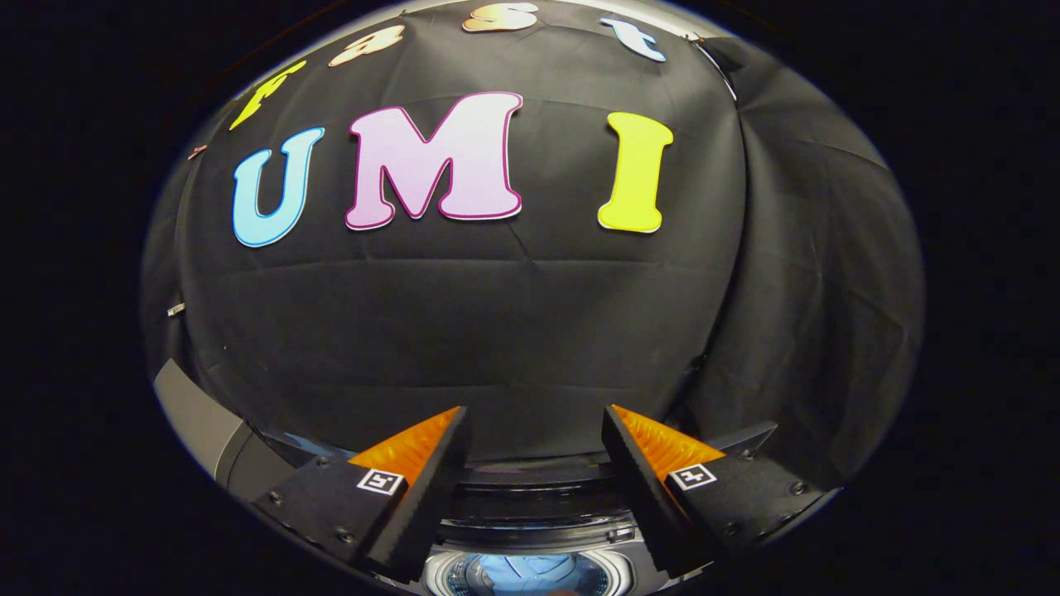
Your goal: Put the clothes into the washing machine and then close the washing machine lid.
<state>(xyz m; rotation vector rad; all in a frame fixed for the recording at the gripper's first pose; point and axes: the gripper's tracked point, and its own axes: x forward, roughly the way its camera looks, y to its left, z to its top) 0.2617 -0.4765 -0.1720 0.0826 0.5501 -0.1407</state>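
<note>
My gripper (534, 418) is open, its two fingers spread wide with nothing between them. Below and between the fingers lies the top of a washing machine (530, 517), its dark rim and back panel running across. Down in the round drum opening sits light blue clothing (526, 571). The gripper hangs above the machine and points level at the black cloth wall beyond. The lid cannot be made out for certain.
A grey slab-like edge (195, 414) rises to the left of the machine, by the left finger. The black cloth wall hangs close behind the machine, with a folded side curtain (820, 273) to the right.
</note>
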